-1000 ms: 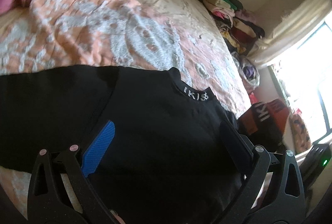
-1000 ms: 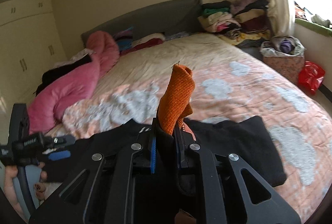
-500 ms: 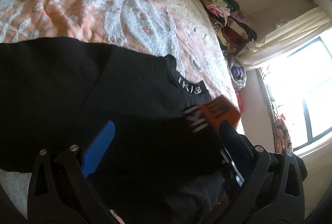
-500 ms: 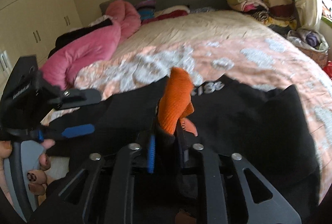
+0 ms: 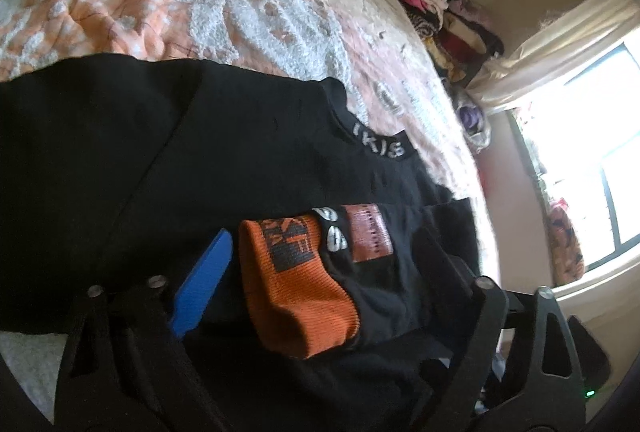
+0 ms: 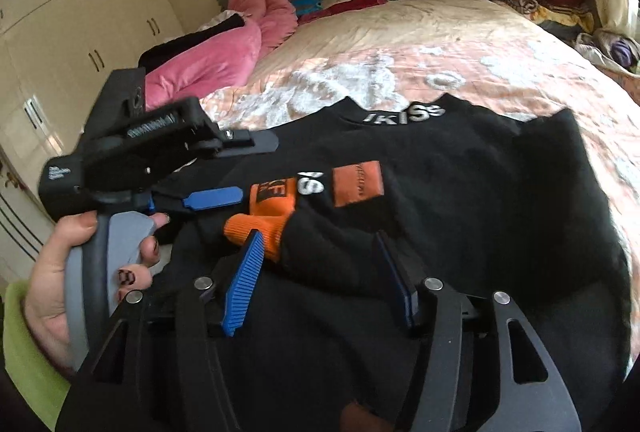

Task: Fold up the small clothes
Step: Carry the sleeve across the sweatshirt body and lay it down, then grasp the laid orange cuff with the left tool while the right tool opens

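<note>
— Sweater (image 6: 460,184) lies flat on the bed (image 6: 440,32), orange cuff (image 6: 260,228) at your right tongs' (image 6: 320,280) ten o'clock; those jaws are opening, clear of it.

— Left tongs (image 5: 320,272)?

— Closing, cuff between, not yet pinched. Soft, limp knit; take the ribbed cuff.

Black sweater (image 6: 460,192) with white collar lettering, orange ribbed cuff (image 5: 296,288); peach bedspread (image 5: 200,4) with white fluffy patches

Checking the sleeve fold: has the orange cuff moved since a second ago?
Yes. The orange cuff came down from upright above the bed and now lies on the black top, below its collar lettering; the right gripper is opening.
</note>
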{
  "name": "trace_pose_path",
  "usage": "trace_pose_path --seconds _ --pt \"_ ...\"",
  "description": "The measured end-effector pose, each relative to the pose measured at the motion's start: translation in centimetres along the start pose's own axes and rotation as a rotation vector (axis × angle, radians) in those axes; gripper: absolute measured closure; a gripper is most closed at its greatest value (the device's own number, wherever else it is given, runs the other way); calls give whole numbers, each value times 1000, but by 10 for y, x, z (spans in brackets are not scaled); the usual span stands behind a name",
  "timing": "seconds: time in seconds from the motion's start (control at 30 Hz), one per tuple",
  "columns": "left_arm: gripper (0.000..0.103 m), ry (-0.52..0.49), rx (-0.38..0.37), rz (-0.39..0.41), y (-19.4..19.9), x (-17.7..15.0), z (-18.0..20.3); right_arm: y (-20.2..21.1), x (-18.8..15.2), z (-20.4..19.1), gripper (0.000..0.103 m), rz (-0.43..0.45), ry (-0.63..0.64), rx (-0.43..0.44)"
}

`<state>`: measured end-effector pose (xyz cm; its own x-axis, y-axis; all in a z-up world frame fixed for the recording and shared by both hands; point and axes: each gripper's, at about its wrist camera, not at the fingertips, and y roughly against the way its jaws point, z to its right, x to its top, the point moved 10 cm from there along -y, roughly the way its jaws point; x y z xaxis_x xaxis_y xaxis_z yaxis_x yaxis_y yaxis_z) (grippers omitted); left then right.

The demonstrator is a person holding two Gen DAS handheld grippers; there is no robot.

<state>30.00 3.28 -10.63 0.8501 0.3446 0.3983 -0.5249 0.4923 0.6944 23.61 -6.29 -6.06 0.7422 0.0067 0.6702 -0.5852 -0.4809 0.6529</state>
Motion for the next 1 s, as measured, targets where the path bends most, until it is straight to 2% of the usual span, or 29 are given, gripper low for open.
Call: trace_pose_path --seconds 0.03,0.1,0.2,0.27,0.33,0.43,0.5,0.6,0.77,0.87,1.0 --pt "35 -19 28 1 -2 -1 -1 4 0 4 47 4 -10 -8" --pt "45 -32 52 -9 -7 -3 -4 15 0 16 47 13 -33 -34" --pt "47 -41 82 -22 -15 -8 -7 26 1 34 47 31 -67 -64" --pt "52 -68 117 -10 -15 -8 -7 33 3 46 46 40 -93 -82" --pt "74 -98 137 8 -14 -6 -4 40 3 57 46 49 -110 -100" --pt "87 -92 105 7 -14 -7 -3 47 5 71 47 63 -129 -120" --pt "89 -96 102 12 -14 -6 -1 53 6 81 47 74 -146 -141" --pt "92 -85 57 38 -6 -1 5 61 8 93 47 92 -169 -160" --pt "92 -103 8 118 21 12 22 68 10 102 47 108 -190 -176" --pt "93 -118 6 157 37 18 28 71 12 104 47 115 -201 -172" --pt "92 -116 40 148 40 18 23 74 12 111 47 119 -213 -195"
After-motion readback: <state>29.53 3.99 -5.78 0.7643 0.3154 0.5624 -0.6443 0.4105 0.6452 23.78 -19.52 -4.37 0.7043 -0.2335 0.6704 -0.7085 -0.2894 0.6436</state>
